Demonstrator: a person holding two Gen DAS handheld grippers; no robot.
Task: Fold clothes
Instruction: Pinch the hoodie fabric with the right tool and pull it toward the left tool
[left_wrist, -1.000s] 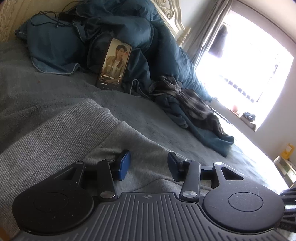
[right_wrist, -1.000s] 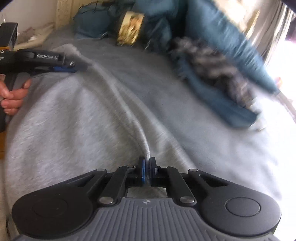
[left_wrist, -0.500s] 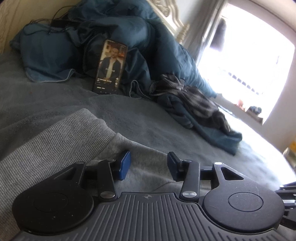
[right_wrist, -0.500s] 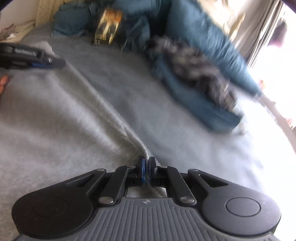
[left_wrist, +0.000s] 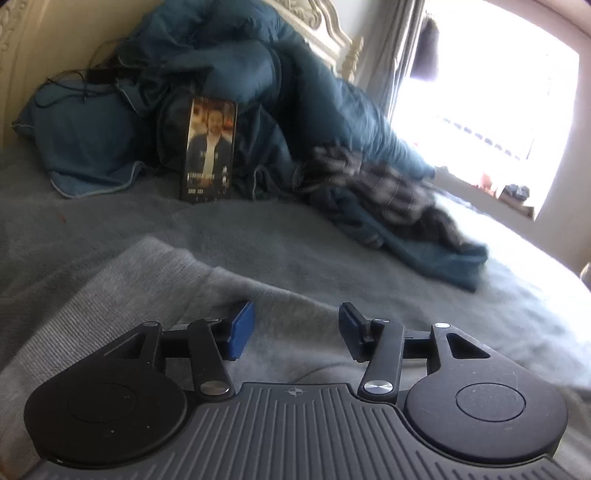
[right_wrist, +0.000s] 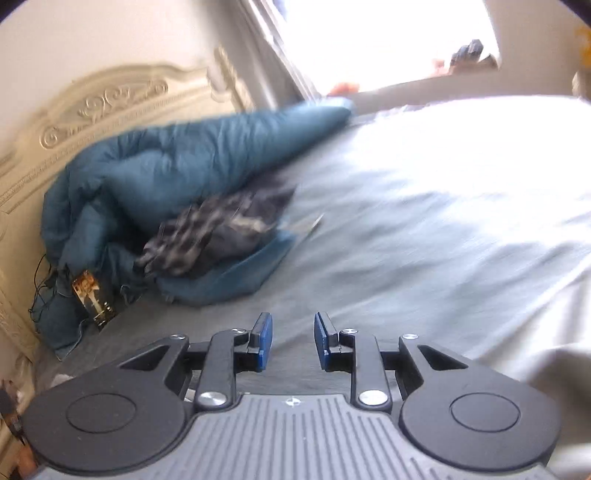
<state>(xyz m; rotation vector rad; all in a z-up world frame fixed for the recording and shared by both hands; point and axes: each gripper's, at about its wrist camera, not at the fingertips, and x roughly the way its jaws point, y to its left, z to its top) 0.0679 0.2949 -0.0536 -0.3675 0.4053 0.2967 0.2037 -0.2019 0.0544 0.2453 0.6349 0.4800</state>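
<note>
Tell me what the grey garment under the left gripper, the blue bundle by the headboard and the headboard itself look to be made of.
Grey garment: soft knit, likely cotton jersey, with a ribbed band at its edge. Blue bundle: smooth, puffy woven fabric, probably a padded duvet. Headboard: hard, cream, with carved scrolls; painted wood or moulded, can't tell.

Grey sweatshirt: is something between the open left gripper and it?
Nothing visible. The left gripper is open right over the grey sweatshirt; the phone and plaid garment lie farther up the bed.
</note>
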